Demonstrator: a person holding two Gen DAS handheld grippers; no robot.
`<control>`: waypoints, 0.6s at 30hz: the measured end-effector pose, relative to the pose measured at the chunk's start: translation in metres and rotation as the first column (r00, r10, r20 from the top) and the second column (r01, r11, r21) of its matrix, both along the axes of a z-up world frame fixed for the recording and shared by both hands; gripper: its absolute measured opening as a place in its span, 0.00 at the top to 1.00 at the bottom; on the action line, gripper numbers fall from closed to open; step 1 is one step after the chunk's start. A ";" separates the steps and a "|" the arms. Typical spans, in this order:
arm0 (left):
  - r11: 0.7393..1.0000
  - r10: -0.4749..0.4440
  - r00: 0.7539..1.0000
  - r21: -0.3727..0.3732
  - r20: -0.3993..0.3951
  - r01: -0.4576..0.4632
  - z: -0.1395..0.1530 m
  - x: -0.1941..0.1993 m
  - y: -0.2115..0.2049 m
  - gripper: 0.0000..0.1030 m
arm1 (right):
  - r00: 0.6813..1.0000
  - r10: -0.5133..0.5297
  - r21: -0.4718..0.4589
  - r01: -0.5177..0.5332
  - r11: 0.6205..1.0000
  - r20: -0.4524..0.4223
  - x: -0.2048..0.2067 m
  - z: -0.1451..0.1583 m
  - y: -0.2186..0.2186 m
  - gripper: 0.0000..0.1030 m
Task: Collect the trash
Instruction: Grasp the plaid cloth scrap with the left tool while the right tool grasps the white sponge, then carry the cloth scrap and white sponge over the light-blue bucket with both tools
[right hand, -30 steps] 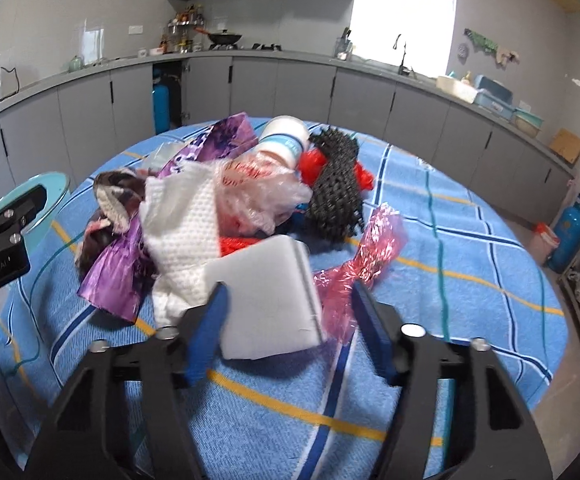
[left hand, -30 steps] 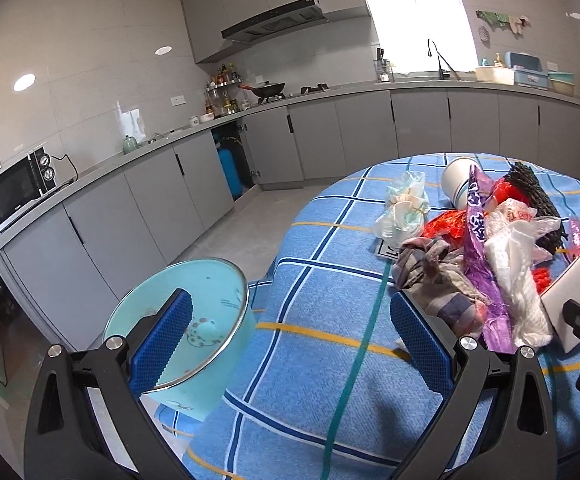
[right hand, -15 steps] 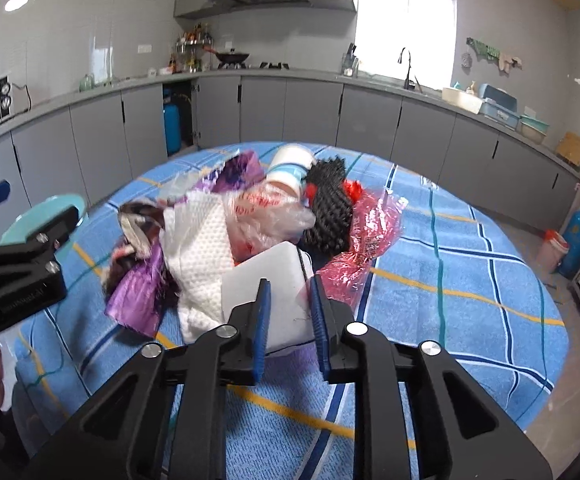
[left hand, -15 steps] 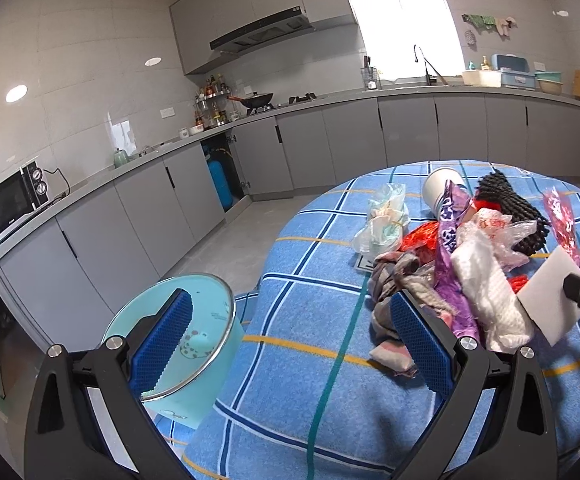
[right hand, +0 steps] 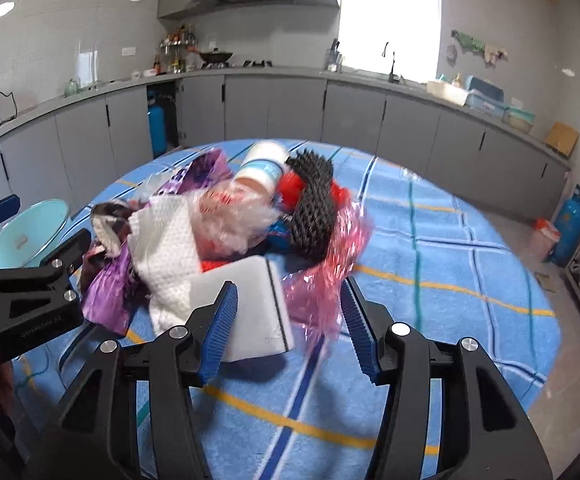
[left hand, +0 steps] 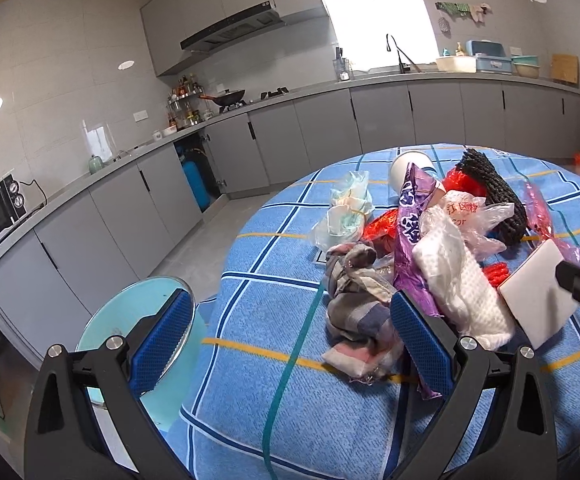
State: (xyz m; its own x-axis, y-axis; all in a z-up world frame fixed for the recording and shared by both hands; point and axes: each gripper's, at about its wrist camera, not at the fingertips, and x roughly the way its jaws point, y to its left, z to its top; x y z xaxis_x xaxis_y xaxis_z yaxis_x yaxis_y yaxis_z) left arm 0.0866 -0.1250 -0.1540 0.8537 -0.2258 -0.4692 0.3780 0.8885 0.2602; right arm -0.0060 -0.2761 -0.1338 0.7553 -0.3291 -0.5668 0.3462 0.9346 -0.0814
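A pile of trash lies on the round table with the blue checked cloth [left hand: 290, 420]: a white foam block [right hand: 250, 312], pink cellophane [right hand: 330, 280], white paper towel [left hand: 458, 280], purple wrapper [left hand: 410, 240], striped rag [left hand: 354, 312], black mesh [right hand: 314, 208], a white cup [right hand: 262, 168]. My right gripper [right hand: 288, 328] is open, its jaws either side of the foam block and pink cellophane, not pinching them. My left gripper [left hand: 286, 340] is open and empty, over the table's left edge, its right finger beside the rag. A light-blue bin [left hand: 130, 332] stands below the table's left edge.
Grey kitchen cabinets and a counter [left hand: 290, 128] run along the back walls. A blue gas cylinder [right hand: 570, 224] and a small red bin [right hand: 546, 236] stand on the floor at the right. My left gripper also shows in the right wrist view [right hand: 22, 292].
My right gripper was shut on the foam block half a second ago and is now open around it. The left gripper has drifted left and stayed open.
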 end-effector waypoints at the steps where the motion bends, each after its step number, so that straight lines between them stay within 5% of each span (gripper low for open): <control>1: 1.000 -0.004 1.000 0.001 0.000 0.004 0.000 0.000 -0.001 0.05 | 1.000 -0.003 0.005 0.003 1.000 0.014 -0.002 0.002 -0.001 0.48; 9: 0.999 -0.046 0.998 -0.010 -0.031 0.046 -0.008 0.006 -0.016 0.10 | 0.998 -0.005 -0.005 0.005 1.000 0.065 -0.006 0.008 -0.003 0.45; 12: 0.997 -0.076 0.995 -0.020 -0.067 0.075 -0.012 0.014 -0.023 0.31 | 0.999 0.004 -0.006 -0.004 1.000 0.050 -0.003 0.005 -0.004 0.45; 15: 0.994 -0.107 0.989 -0.019 -0.106 0.105 -0.018 0.020 -0.026 0.86 | 0.999 0.004 -0.013 -0.004 1.000 0.041 -0.002 0.002 -0.003 0.45; 18: 0.995 -0.104 0.991 -0.017 -0.088 0.103 -0.015 0.019 -0.022 0.93 | 0.999 0.002 -0.019 -0.001 1.000 0.039 0.000 0.001 -0.003 0.45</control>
